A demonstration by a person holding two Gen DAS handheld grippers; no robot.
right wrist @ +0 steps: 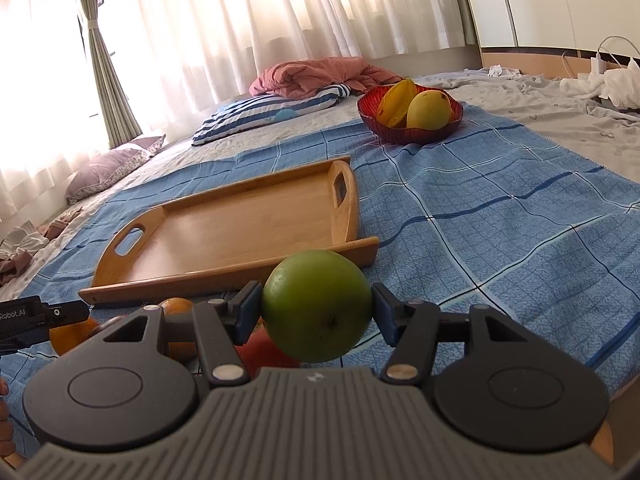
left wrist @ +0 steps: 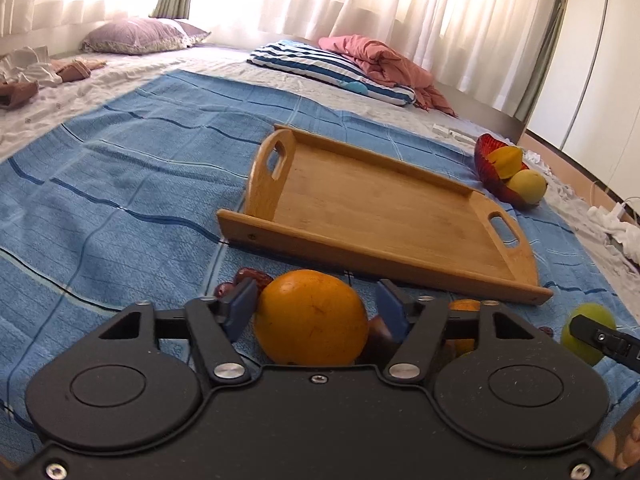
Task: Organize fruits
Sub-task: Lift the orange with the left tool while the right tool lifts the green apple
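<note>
Wooden tray (right wrist: 224,236) lies flat, long axis handle to handle.

White lettering reading "Robot.AI" stood on the black body of the left gripper (right wrist: 44,314), seen at the left edge of the right wrist view; its start was cut off by the frame. No other text, label or number could be read.

Both wrist cameras sit low behind their own fingers, close over the blue blanket (left wrist: 120,184), facing up the bed toward the curtains (right wrist: 240,28), and share the wooden tray (left wrist: 400,216) and red fruit bowl (right wrist: 408,134).
</note>
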